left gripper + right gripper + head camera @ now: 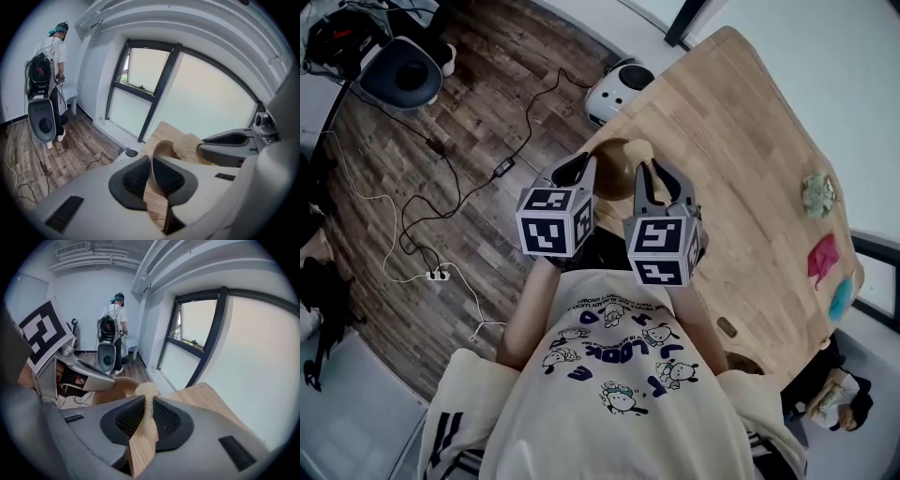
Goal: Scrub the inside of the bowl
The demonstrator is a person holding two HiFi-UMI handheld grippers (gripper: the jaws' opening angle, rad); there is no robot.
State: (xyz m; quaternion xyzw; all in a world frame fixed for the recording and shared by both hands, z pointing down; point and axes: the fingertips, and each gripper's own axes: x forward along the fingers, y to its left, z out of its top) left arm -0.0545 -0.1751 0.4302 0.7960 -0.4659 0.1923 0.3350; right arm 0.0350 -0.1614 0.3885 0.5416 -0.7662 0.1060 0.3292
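Bowl (614,173), brown, at the table's (750,159) near edge by its rounded corner. Left gripper (152,161) pinches the bowl's rim, jaws nearly together. Right gripper (146,412) clamps a beige scrubbing pad (146,392), just beside that rim.

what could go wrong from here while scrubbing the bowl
1. The left gripper pinches the bowl only by its thin rim, so a hard scrubbing push could twist it loose.
2. The bowl seems to be held near the corner of the table; a slip might drop it to the floor.
3. The right gripper pinches only part of the sponge, which may pull out.
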